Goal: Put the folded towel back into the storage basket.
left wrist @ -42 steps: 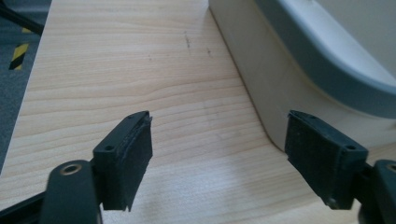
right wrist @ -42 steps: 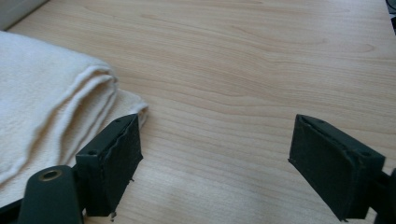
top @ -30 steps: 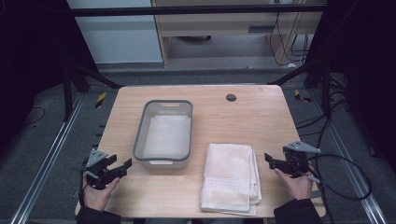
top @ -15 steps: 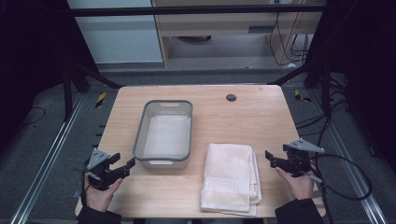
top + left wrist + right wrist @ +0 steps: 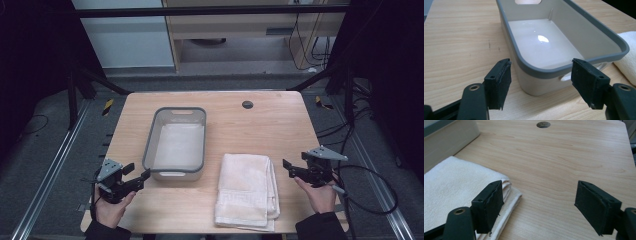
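Observation:
A grey-rimmed white plastic tub [image 5: 175, 145] stands empty on the left half of the wooden table [image 5: 260, 130]. A folded cream towel [image 5: 247, 190] lies to its right near the front edge. My left gripper [image 5: 137, 171] hovers open just off the tub's near left corner; the left gripper view has that corner of the tub [image 5: 564, 37] ahead of the left gripper [image 5: 541, 82], not touched. My right gripper [image 5: 290, 169] is open to the right of the towel. Its jaws have just been closing a little with nothing between them. The right gripper [image 5: 539, 207] faces bare wood beside the towel [image 5: 454, 187].
A round dark grommet hole [image 5: 247, 104] sits at the table's far middle. Cables trail off the right side [image 5: 370, 190]. Dark metal frame rails [image 5: 45, 175] flank the table, and a cabinet stands beyond the far edge.
My left gripper has crept a little to the right, toward the tub's near corner. The right gripper has hardly moved.

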`<state>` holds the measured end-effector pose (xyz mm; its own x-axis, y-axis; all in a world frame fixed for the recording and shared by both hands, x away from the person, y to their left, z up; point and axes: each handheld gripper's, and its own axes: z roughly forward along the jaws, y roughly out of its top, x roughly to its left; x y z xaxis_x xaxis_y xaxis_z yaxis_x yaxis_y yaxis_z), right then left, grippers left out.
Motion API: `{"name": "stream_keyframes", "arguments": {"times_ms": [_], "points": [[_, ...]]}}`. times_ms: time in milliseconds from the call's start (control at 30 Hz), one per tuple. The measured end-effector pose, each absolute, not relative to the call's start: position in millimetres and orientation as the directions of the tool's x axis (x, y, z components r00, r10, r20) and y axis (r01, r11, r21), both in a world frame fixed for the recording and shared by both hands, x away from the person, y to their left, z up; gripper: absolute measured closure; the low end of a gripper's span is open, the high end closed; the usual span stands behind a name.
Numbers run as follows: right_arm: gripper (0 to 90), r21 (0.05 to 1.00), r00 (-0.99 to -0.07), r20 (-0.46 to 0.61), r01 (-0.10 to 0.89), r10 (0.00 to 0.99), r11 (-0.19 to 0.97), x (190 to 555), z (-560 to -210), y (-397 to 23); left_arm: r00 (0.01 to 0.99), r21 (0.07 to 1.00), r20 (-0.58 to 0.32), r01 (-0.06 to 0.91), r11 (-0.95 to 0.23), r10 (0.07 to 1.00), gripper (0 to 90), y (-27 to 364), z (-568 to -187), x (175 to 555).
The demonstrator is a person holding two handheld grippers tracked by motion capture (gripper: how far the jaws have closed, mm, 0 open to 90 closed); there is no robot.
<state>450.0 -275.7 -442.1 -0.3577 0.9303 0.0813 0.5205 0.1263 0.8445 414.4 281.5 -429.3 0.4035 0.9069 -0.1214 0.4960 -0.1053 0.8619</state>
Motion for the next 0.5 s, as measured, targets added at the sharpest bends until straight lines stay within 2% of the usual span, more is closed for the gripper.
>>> {"name": "stream_keyframes", "arguments": {"times_ms": [500], "points": [[24.4,0.857,-0.382,0.089,0.5,0.92,0.125,459,-420,-268,0.46,0.868,-0.107,0.475,-0.143,0.881,31.6,257,-417,415]]}}
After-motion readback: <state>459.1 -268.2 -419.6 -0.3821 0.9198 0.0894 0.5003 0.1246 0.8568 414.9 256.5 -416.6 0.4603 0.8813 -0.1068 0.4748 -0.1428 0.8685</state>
